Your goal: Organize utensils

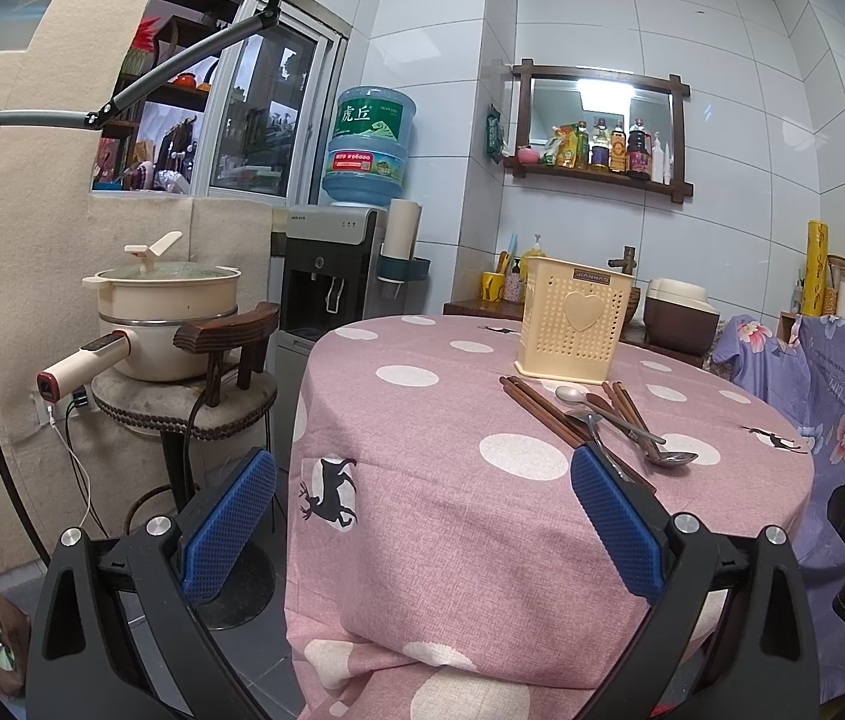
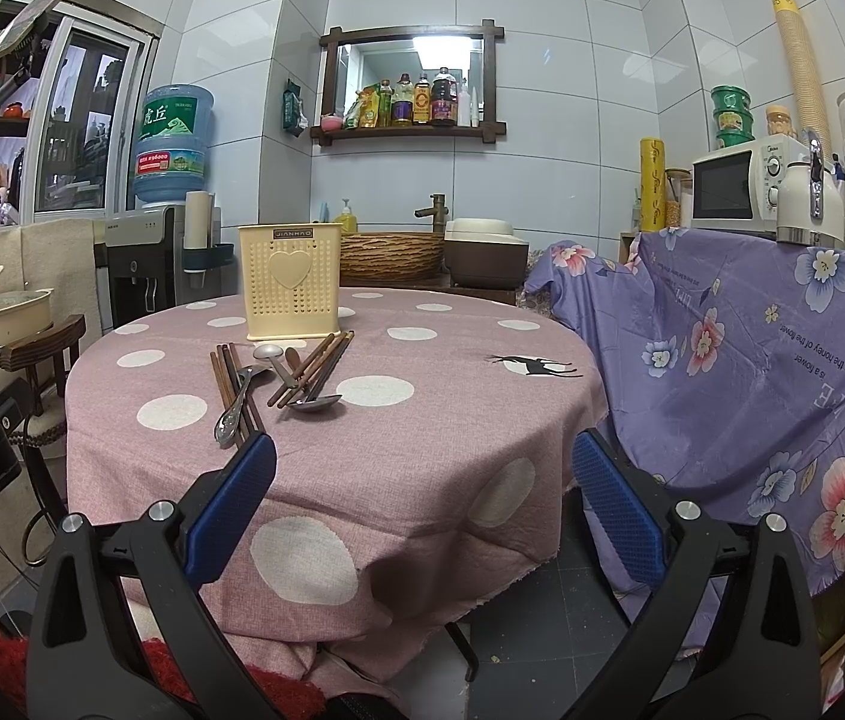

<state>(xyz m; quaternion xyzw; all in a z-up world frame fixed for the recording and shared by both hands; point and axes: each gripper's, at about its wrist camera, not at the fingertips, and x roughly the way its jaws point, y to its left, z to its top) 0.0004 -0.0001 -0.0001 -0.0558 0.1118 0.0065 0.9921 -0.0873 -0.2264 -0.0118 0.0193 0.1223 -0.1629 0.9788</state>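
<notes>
The left gripper (image 1: 422, 516) is held level, its two fingers spread wide apart with nothing between them. Each finger (image 1: 230, 525) carries a blue textured pad facing inward, mounted on a black frame with silver bolts. The right gripper (image 2: 422, 504) shows the same pose: its fingers (image 2: 617, 507) stand far apart and hold nothing, the blue pads angled toward each other. In the left wrist view part of the right gripper's black body appears at the lower right edge; in the right wrist view the left gripper's black body shows at the left edge.
</notes>
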